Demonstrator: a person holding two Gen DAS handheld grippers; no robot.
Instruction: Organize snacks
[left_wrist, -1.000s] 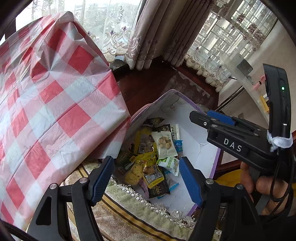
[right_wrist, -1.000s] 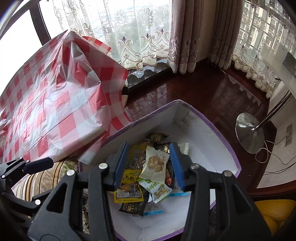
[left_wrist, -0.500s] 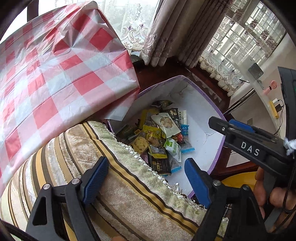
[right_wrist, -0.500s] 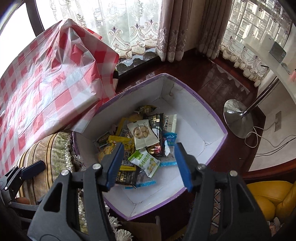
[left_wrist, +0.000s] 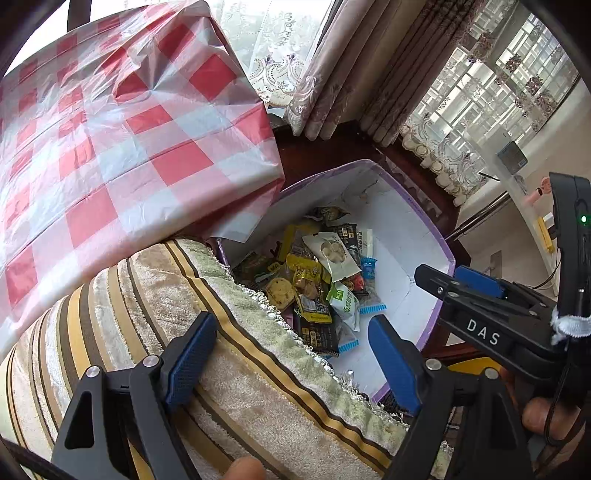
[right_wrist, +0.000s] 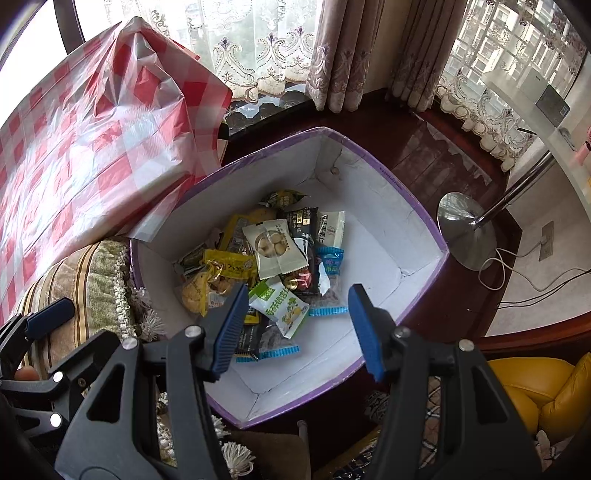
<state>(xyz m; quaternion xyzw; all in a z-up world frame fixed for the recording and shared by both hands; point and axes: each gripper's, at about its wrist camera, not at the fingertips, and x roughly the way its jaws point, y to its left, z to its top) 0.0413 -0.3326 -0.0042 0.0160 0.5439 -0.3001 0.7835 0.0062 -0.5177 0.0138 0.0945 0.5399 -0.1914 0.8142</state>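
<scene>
A white cardboard box with a purple rim (right_wrist: 388, 177) (left_wrist: 413, 206) sits on the dark floor and holds a pile of snack packets (right_wrist: 273, 251) (left_wrist: 317, 280). A white packet of round biscuits (right_wrist: 275, 247) lies on top, with a green-and-white packet (right_wrist: 280, 306) just in front of it. My right gripper (right_wrist: 298, 299) hangs open above the near part of the box, with nothing between its pads. My left gripper (left_wrist: 291, 347) is open over the striped cushion (left_wrist: 221, 332) beside the box, also holding nothing. Each gripper shows in the other's view: the right gripper (left_wrist: 450, 277) and the left gripper (right_wrist: 48, 317).
A red-and-white checked plastic cloth (left_wrist: 110, 147) (right_wrist: 92, 147) drapes over furniture to the left and overhangs the box's corner. A chrome lamp base (right_wrist: 465, 229) and cables lie to the right of the box. A yellow leather seat (right_wrist: 546, 387) is at the lower right. Curtains hang behind.
Both grippers drew back from the box and their jaws widened. The left one now hangs over the cushion. The white biscuit packet, earlier between the right fingers, lies on the pile.
</scene>
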